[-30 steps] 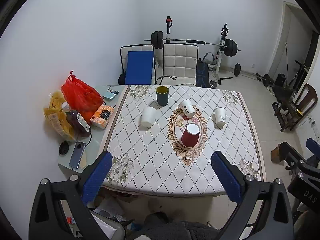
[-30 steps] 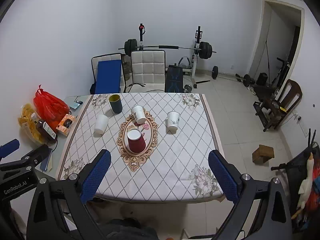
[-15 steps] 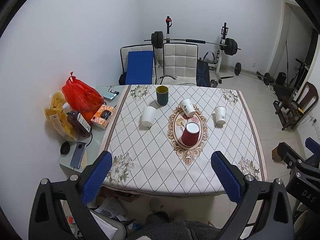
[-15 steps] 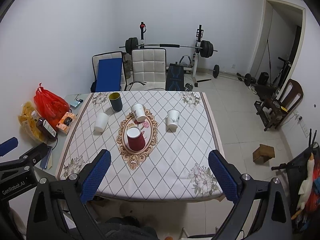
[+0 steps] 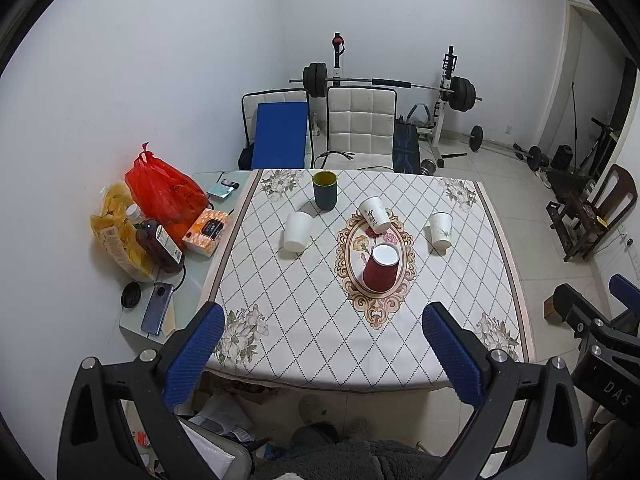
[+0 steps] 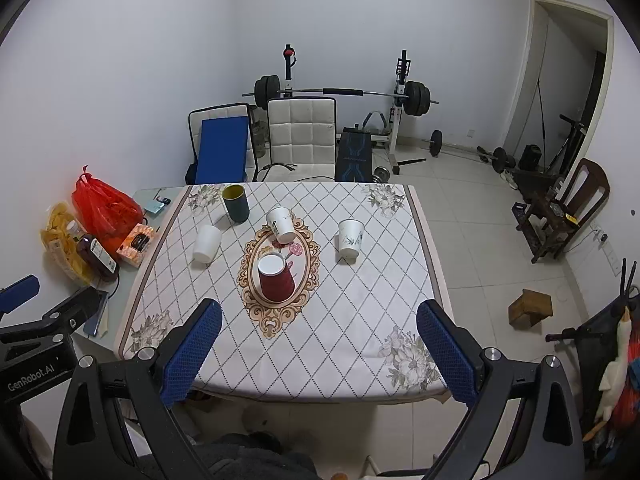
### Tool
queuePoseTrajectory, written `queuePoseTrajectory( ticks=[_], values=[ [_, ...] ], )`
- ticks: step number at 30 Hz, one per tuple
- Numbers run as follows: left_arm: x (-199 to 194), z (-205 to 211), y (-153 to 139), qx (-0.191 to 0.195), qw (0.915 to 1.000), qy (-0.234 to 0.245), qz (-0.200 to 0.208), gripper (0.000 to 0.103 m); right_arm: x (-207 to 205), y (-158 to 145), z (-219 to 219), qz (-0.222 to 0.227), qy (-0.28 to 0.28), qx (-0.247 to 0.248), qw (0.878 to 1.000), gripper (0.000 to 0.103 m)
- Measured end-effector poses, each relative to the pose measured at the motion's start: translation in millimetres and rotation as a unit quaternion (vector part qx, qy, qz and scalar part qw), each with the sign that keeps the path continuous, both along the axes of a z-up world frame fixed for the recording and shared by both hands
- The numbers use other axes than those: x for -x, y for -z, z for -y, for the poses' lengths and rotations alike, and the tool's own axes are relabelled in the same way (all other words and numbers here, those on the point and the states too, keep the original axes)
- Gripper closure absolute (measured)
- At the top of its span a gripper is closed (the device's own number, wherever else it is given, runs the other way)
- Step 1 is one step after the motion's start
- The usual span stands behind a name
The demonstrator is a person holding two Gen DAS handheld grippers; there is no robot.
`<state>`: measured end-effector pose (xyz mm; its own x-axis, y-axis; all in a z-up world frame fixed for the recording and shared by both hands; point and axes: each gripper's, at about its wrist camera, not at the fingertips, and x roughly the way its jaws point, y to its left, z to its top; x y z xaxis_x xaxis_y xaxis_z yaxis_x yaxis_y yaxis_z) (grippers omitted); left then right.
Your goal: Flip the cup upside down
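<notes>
**Five cups on the patterned surface, both tools spread wide and empty**

"GenRobot.AI" reads in white on the black body of the left tool (image 6: pixel 24 312) where it enters the right wrist view; "DAS" shows on the right tool (image 5: pixel 600 320) at the edge of the left wrist view, the rest of the word cut off. The white paper cup with black lettering (image 5: pixel 374 215) carries a mark too small to read, and the white paper cup with a green plant print (image 5: pixel 441 231) stands to the right.

The red paper cup with a white inside (image 5: pixel 381 267) sits on the oval floral medallion in the middle of the surface (image 5: pixel 320 340), leaning, its open mouth upward. A plain white paper cup (image 5: pixel 297 232) stands mouth down on the left, near a dark green cup with a yellow inside (image 5: pixel 325 190).

Each tool's blue padded fingers (image 6: pixel 192 352) are far apart, holding nothing, well short of the cups. A red plastic bag (image 5: pixel 164 192) lies beside the cloth.
</notes>
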<state>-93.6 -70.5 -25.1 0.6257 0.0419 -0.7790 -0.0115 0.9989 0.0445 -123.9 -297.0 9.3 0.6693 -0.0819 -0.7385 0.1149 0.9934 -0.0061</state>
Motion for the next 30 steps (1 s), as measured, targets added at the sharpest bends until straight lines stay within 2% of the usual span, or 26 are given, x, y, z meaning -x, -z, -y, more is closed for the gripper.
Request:
queuePoseTrajectory(
  ticks=[30],
  values=[
    [7.1,-1.5,4.0,0.007,1.0000,0.002,-0.001,0.002,8.3,1.8,1.6,-0.005,-0.008,-0.003,1.000,0.003]
  ],
)
